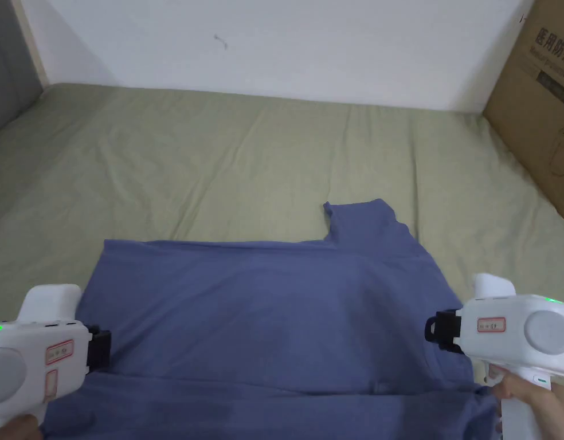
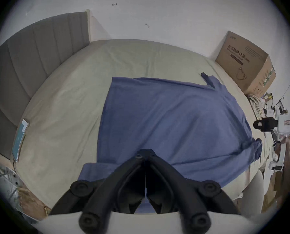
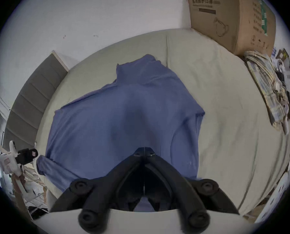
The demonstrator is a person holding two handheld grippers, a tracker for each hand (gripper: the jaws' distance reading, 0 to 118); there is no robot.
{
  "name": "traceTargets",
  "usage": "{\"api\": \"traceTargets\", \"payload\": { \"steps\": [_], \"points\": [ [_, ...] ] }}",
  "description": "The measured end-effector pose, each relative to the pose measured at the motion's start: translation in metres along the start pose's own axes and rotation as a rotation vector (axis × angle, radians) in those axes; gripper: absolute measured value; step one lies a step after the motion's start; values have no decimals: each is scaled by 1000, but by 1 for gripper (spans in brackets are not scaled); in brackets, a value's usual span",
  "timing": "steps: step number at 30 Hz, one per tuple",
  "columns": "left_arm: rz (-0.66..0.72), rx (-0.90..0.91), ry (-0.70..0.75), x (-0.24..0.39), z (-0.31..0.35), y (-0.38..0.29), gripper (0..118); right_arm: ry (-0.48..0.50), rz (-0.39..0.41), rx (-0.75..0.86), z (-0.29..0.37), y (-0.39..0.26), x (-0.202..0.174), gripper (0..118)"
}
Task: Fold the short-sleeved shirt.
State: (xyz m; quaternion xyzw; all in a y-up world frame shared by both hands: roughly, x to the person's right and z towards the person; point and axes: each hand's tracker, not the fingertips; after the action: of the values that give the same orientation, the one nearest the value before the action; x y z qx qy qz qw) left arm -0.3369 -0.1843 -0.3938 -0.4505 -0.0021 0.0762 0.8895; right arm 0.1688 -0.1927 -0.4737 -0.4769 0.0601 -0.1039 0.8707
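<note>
- While the blue shirt [image 1: 263,321] lies spread across the green bed sheet [image 1: 218,160], one sleeve [image 1: 367,220] pokes out toward the wall on the far side.
- Both tools hover at the shirt's sides: left gripper [image 2: 145,155] and right gripper [image 3: 144,150], each with jaws pressed together on nothing (no cloth between the tips).
- I'd judge a fold has just been laid along the near edge, so the task is midway.
- Next, probably: open the jaws, pinch the far edge or sleeve, and bring it inward.
- A cardboard box [image 1: 539,97] stands at the right.
</note>
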Motion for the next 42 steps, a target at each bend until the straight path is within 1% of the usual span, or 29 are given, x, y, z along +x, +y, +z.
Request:
{"api": "traceTargets", "payload": {
  "steps": [1, 2, 3, 4, 5, 6, 8, 11, 13, 15, 16, 18, 19, 20, 21, 22, 23, 24, 25, 28, 31, 32, 33, 34, 35, 36, 38, 40, 42],
  "points": [
    [-2, 1, 4, 1, -5, 6, 0, -3, 0, 2, -6, 15, 3, 3],
    [-6, -1, 9, 2, -10, 12, 0, -7, -4, 2, -14, 32, 6, 14],
    [-9, -2, 13, 2, -14, 17, 0, -4, -10, -5, -21, 48, 11, 35],
    [-10, -1, 15, 3, -19, 23, 0, 1, -18, -7, -31, 68, 17, 68],
    [-9, -4, 17, 3, -25, 30, 0, 5, -18, -9, -43, 87, 23, 85],
    [-6, -8, 16, 3, -30, 35, 0, 2, -19, -13, -54, 101, 26, 88],
    [-1, -14, 18, 4, -43, 45, 0, -29, -22, -23, -79, 134, 31, 88],
    [9, -28, 23, 4, -60, 56, 0, -1, -22, -107, -119, 164, 43, 88],
    [12, -35, 25, 5, -68, 60, 0, -18, -36, -128, -140, 172, 47, 88],
    [12, -51, 30, 3, -77, 60, 0, -59, -8, -163, -160, 176, 51, 88],
    [6, -67, 38, 2, -81, 60, 0, -91, 20, -187, -168, 174, 50, 86],
    [-1, -80, 53, 2, -86, 58, 0, -137, 44, -206, -178, 172, 49, 74],
    [0, -90, 57, 0, -88, 58, 0, -120, 79, -176, -176, 169, 45, 74],
    [4, -92, 54, -1, -89, 57, 0, -135, 117, -157, -174, 168, 42, 70],
    [8, -95, 51, -3, -90, 56, 0, -143, 148, -153, -172, 167, 40, 61],
    [15, -100, 53, -4, -91, 57, 0, -170, 176, -141, -170, 167, 38, 39],
    [18, -99, 55, -4, -91, 57, 0, -175, 191, -136, -168, 168, 38, 18],
    [18, -99, 57, -5, -92, 57, 0, -162, 172, -139, -169, 173, 38, 6],
    [24, -98, 63, -7, -91, 58, 0, -145, 156, -143, -168, 175, 38, 5],
    [45, -80, 44, -10, -90, 63, 0, -151, 165, -132, -162, 175, 35, 4],
    [63, -59, 45, -16, -95, 75, 0, -120, 149, -107, -153, 175, 35, 4],
    [66, -54, 40, -19, -100, 82, 4, -117, 150, -111, -152, 176, 34, 4],
    [71, -48, 31, -23, -104, 90, 22, -121, 152, -114, -154, 176, 34, 4],
    [82, -44, 27, -24, -109, 99, 64, -129, 159, -117, -154, 177, 34, 4],
    [79, -48, 24, -26, -117, 111, 96, -129, 163, -119, -155, 177, 33, 4],
    [74, -48, 21, -27, -126, 120, 111, -129, 166, -119, -155, 177, 32, 4],
    [45, -56, 53, -30, -145, 140, 108, -127, 173, -117, -156, 177, 32, 4],
    [26, -65, 84, -33, -165, 159, 109, -131, 183, -121, -156, 176, 31, 4],
    [38, -79, 104, -41, -187, 172, 109, -129, 185, -122, -156, 177, 32, 4]
  ]
}}
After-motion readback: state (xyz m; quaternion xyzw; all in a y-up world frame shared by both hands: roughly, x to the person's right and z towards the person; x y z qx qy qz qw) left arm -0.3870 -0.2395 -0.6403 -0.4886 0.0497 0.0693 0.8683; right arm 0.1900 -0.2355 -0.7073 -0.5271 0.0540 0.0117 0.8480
